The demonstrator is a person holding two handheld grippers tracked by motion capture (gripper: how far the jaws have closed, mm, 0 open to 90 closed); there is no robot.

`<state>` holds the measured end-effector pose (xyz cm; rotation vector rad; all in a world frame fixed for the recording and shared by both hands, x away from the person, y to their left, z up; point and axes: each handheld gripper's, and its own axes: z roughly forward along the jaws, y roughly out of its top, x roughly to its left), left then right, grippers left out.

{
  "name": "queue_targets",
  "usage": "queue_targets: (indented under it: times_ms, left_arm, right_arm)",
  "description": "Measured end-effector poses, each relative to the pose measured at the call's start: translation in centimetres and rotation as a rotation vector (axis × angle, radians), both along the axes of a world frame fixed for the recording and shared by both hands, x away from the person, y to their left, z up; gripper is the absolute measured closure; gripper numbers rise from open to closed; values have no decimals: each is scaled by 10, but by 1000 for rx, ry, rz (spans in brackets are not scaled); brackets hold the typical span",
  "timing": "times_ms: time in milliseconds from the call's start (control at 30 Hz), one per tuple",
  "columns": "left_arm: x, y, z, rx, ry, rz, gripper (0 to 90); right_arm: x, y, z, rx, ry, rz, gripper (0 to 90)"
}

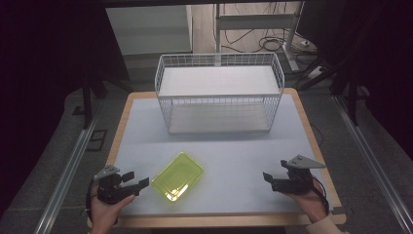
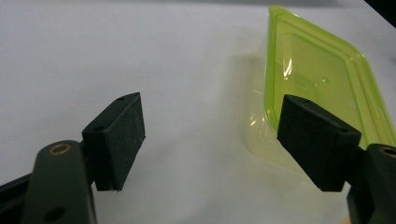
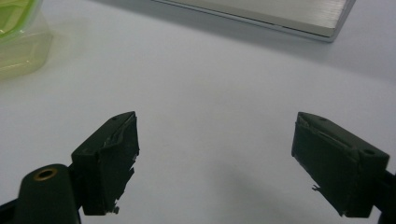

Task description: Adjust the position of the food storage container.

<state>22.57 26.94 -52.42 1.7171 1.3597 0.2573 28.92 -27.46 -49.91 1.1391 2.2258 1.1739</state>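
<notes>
Overhead, in the high view, a yellow-green plastic container (image 1: 178,176) was seen lying at an angle on the pale table (image 1: 229,151), near its front edge and left of centre. A white wire basket (image 1: 218,92) was set at the far side of the table, well apart from the container. The left gripper (image 1: 137,182) was held in a hand (image 1: 108,208) at the front left corner, its fingers spread and pointed toward the container, just beside the container's near left corner but not seen to touch it. The right gripper (image 1: 269,179) was held in the other hand (image 1: 309,201) at the front right, its fingers also parted and turned inward toward the container, with bare table left between them. From the left gripper view, the two black fingers (image 2: 117,140) were shown wide apart with nothing gripped between them; the container (image 2: 322,84) was seen ahead and to the right, its near corner partly covered by the right-hand finger, and contact could not be judged. From the right gripper view, the fingers (image 3: 108,161) were likewise held wide and empty above bare table, a corner of the container (image 3: 21,42) was caught at the upper left, and the base of the wire basket (image 3: 280,14) was seen along the top edge.
</notes>
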Motion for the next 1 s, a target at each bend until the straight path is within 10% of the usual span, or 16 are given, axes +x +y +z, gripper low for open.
queue_targets:
  times_ms: [467, 867, 1000]
  left_arm:
    - [-2, 0, 4, 9, -8, -1, 275]
    - [-13, -3, 26, -29, -24, -49, 893]
    - [-17, -14, 37, -40, -45, -94, 898]
  right_arm:
    - [-3, 1, 0, -25, -23, 8, 166]
    - [-4, 0, 0, -34, -26, 2, 174]
    - [-3, 0, -1, -39, -28, -2, 174]
